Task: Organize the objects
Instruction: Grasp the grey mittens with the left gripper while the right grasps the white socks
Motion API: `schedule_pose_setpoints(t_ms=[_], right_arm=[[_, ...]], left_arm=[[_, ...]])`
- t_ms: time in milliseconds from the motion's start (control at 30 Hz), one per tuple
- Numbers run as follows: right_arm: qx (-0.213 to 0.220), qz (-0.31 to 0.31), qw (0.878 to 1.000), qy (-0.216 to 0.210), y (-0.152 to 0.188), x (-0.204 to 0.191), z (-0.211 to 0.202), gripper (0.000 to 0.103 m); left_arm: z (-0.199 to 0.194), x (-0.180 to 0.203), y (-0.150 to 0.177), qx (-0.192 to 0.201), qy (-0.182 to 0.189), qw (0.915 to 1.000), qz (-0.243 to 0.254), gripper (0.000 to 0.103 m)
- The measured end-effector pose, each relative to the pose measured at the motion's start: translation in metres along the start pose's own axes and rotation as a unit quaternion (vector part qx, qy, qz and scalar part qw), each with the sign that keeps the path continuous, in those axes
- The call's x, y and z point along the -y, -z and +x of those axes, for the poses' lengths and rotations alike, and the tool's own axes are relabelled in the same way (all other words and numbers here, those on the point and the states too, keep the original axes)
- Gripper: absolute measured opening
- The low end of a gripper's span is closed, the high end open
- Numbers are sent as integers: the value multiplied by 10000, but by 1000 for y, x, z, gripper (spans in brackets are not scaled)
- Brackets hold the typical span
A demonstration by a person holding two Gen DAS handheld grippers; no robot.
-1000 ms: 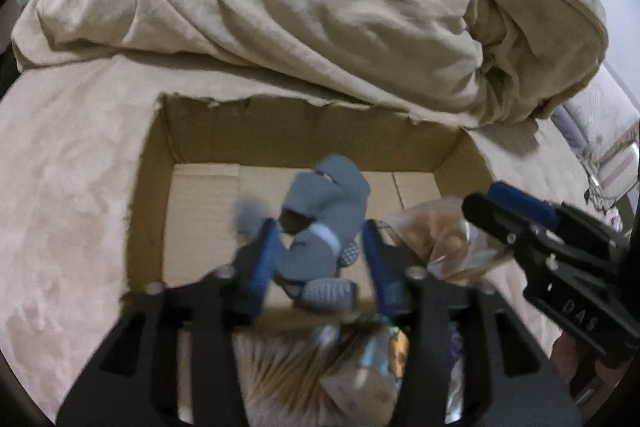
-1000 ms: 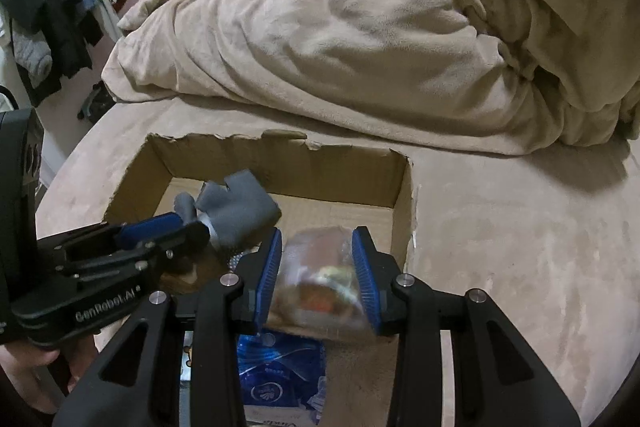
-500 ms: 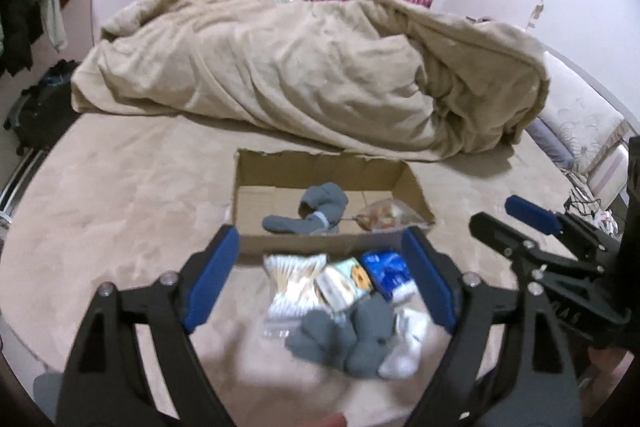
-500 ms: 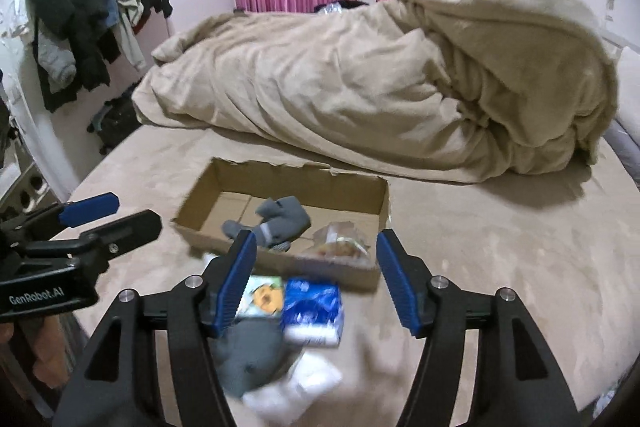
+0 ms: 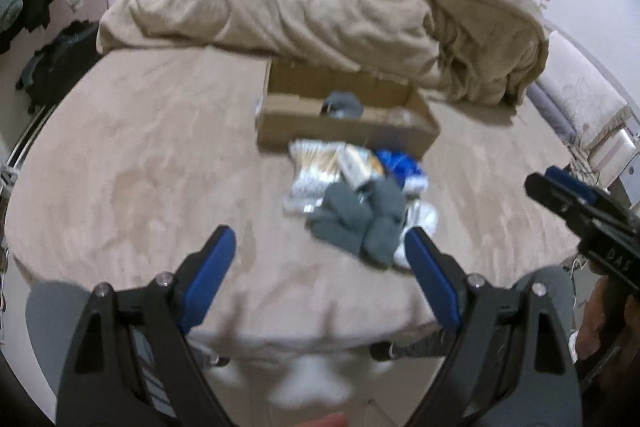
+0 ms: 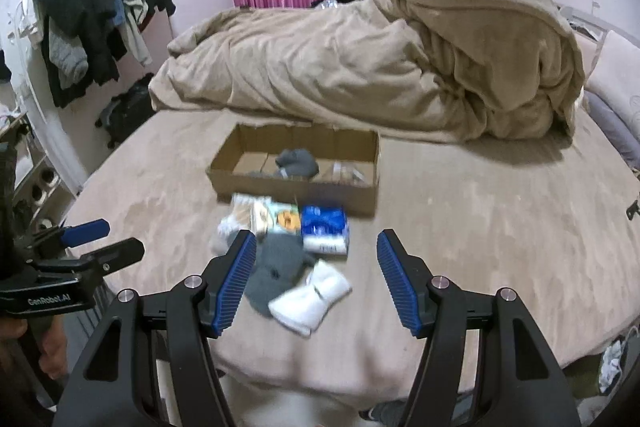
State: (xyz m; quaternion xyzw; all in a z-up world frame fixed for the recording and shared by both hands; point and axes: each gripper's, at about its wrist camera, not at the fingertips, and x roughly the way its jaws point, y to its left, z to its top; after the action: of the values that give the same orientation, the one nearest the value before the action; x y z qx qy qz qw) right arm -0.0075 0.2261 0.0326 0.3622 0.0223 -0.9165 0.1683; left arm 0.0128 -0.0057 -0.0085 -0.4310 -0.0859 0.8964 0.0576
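A: What is different now from one second ago?

B: Before, both tools were low over the cardboard box [image 6: 296, 169]. The left hand-held gripper [image 5: 320, 269] had the grey sock roll [image 6: 298, 163] between its jaws, and the right hand-held gripper [image 6: 316, 279] pinched the clear snack bag [image 6: 348, 173]. Now both have pulled back toward the near edge of the bed [image 6: 480, 227], and both things lie inside the box.

A: And the jaws?

B: Both pairs stand spread with nothing between the pads. The left one is wider than the right one.

A: What is left outside the box?

B: A small pile just in front of it: a pack of cotton swabs [image 5: 316, 167], a small printed packet [image 6: 280, 219], a blue packet [image 6: 324, 227], grey socks [image 5: 356, 219] and a white sock [image 6: 310, 299]. The pile is blurred, so I cannot tell finer details.

A: Anything else?

B: The beige blanket [image 6: 360, 67] lies bunched behind the box.
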Motion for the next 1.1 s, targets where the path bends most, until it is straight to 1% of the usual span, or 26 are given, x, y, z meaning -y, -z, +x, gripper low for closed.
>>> schedule_pose_setpoints(t_ms=[67,267,333,600,667,733,833,967,1100], right_arm=[[-73,-5,10000,-31,7,-1,4,66],[-219,49,9997,-65,16,1,24,66],[-284,74,9995,-75,18,3,33,66],[-641,196,9977,-77,37,16,81,66],[-710,235,9971,-106,41,18,90,66],[-781,243,9966,-140,44,20,100,66],[-883,271,9955,-208,48,22,114,66],[-1058,318,9934,-297,55,22,135,66],[-1238,499,9900,-448,61,27,151,66]], left_arm=[[6,1,6,-96,-6,10000,22,88],[22,8,8,-121,54,9998,119,88],[34,11,8,-205,72,9997,128,88],[74,25,5,-249,125,9990,339,88],[87,28,6,-233,139,9986,455,88],[102,30,11,-310,105,9977,596,87],[118,27,18,-417,201,9971,605,87],[130,27,23,-448,273,9961,710,87],[139,25,25,-432,487,9951,738,87]])
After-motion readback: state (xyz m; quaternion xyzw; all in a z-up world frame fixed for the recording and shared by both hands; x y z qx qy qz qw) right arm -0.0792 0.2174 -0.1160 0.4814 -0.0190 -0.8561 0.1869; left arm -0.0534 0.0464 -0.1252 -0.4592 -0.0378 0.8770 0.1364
